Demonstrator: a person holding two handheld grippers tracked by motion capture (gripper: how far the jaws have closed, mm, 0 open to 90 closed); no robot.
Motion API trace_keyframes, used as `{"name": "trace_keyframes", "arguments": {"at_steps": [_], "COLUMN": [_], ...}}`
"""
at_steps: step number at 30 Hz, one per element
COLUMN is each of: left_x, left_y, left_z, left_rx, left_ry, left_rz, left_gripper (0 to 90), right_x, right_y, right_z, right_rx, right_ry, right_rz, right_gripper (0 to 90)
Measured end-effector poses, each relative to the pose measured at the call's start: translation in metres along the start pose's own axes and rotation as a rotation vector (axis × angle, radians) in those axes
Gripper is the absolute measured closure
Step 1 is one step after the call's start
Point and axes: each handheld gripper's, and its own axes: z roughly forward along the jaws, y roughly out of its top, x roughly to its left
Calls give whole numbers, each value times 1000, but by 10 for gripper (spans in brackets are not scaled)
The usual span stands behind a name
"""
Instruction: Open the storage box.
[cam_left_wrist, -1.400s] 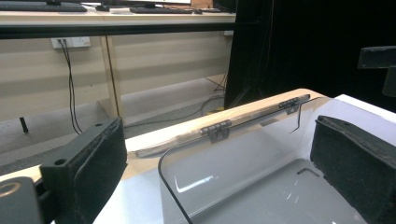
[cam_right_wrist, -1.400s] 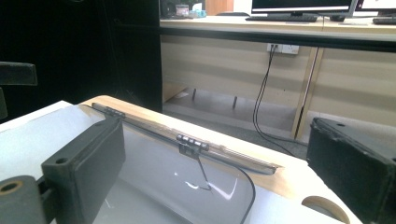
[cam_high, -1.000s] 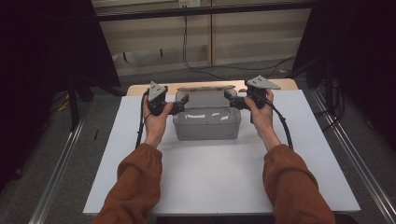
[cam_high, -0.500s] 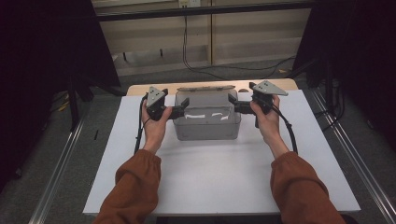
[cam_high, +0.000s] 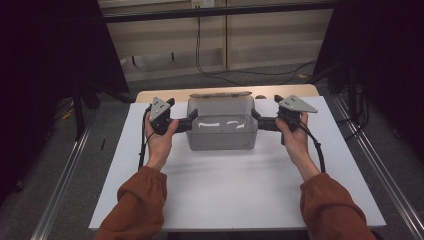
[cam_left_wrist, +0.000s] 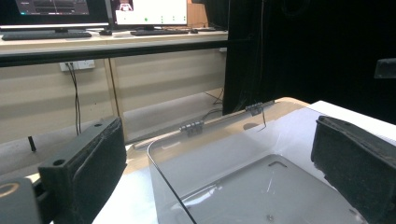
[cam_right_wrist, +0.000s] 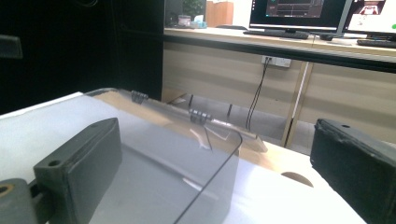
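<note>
Since the earlier frames we have drawn both hands slightly outward along the ends of the clear, grey-tinted plastic box (cam_high: 223, 125), whose hinged lid is thrown back behind it; the box itself sits where it was on the white tabletop (cam_high: 235, 190).

Starting at the left, our left gripper (cam_high: 191, 120) has its black padded jaws spread wide. In the left gripper view the left end wall of the box (cam_left_wrist: 243, 177) rises between them, with open space on either side, so nothing is gripped. The wall is thin and glossy. If we close off-centre or only catch the rounded corner, we judge the pads will slide off rather than hold.

Across the box, our right gripper (cam_high: 258, 120) mirrors this: jaws wide apart, the box's right end wall (cam_right_wrist: 187, 177) standing between them, untouched. Just beyond its far jaw lies the lid hinge (cam_right_wrist: 200, 116).

We see the main risk as uneven timing. If one gripper pinches before the other, the light box could skid or twist on the smooth top, and a lift from one end alone could tip it and swing the loose lid shut.
</note>
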Motion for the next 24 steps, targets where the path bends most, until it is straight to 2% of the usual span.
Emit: {"name": "trace_keyframes", "arguments": {"at_steps": [8, 18, 24], "left_x": [-8, -9, -6], "left_y": [-1, -7, -13], "left_z": [-11, -27, -38], "left_rx": [-23, -27, -29], "left_ry": [-20, -6, 13], "left_rz": [6, -7, -24], "left_gripper": [34, 34, 33], "right_x": [4, 7, 5], "right_y": [-7, -5, -9], "right_z": [-16, -38, -52], "right_rx": [-1, -25, -34], "right_ry": [10, 5, -22], "right_rz": [2, -10, -12], "right_gripper": [17, 16, 17]}}
